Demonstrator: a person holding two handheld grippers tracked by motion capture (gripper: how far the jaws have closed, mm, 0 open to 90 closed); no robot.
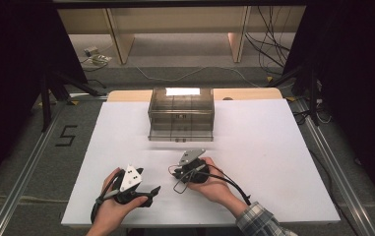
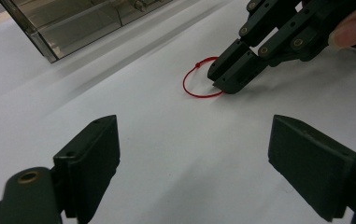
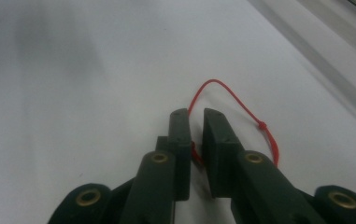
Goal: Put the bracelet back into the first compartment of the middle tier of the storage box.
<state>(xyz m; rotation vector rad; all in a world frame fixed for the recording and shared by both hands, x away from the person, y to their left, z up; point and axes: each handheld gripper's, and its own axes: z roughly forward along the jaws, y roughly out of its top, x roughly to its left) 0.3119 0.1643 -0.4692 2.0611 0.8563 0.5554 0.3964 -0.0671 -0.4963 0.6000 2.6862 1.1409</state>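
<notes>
The red string loop [image 3: 241,112] is seen lying flat on the white surface [image 1: 273,147], pinched at its near edge by the almost closed right gripper [image 3: 195,122]; the left gripper [image 2: 192,154] is held wide apart, empty, nearby.

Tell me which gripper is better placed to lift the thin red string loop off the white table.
The right gripper: its jaws stand nearly shut around the thin red string loop on the white table. The left gripper sits apart, jaws wide open.
</notes>
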